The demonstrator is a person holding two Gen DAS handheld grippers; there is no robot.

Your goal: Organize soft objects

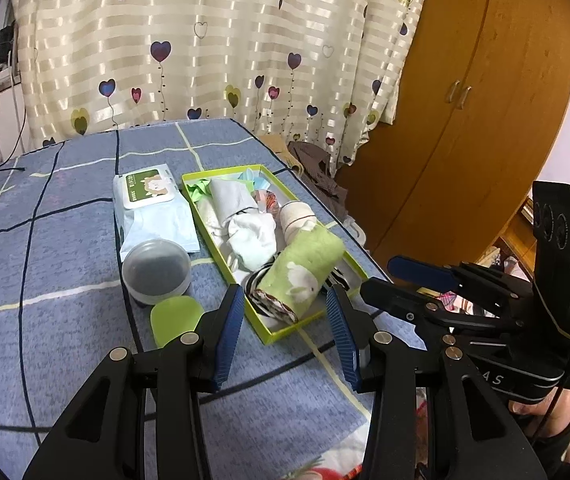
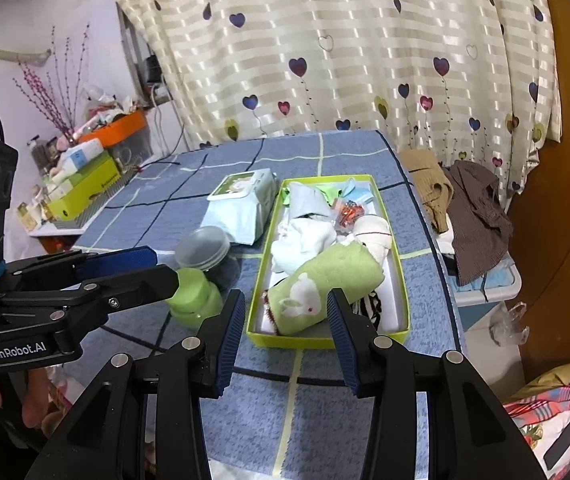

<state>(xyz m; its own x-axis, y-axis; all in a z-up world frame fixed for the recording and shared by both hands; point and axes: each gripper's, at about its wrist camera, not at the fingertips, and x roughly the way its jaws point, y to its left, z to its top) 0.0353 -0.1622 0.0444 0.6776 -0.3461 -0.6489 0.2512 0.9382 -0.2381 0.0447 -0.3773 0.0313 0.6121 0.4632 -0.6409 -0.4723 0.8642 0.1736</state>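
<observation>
A lime-green shallow box (image 1: 221, 264) (image 2: 403, 280) lies on the blue checked table and holds soft items. A rolled green towel with a white rabbit (image 1: 305, 272) (image 2: 321, 284) lies at its near end, over a zebra-striped cloth (image 1: 259, 280). White socks (image 1: 253, 236) (image 2: 305, 240), a grey cloth (image 1: 233, 196) and a beige roll (image 1: 295, 216) (image 2: 373, 232) lie further back. My left gripper (image 1: 285, 300) is open and empty just in front of the box. My right gripper (image 2: 285, 300) is open and empty at the box's near edge, and shows at the right of the left wrist view (image 1: 405, 280).
A wet-wipes pack (image 1: 153, 208) (image 2: 241, 204), a clear round jar (image 1: 157, 270) (image 2: 205, 248) and a green lidded container (image 1: 175, 318) (image 2: 195, 298) stand left of the box. Brown clothes (image 2: 477, 212) lie on a bin to the right. A cluttered shelf (image 2: 81, 184) stands at far left.
</observation>
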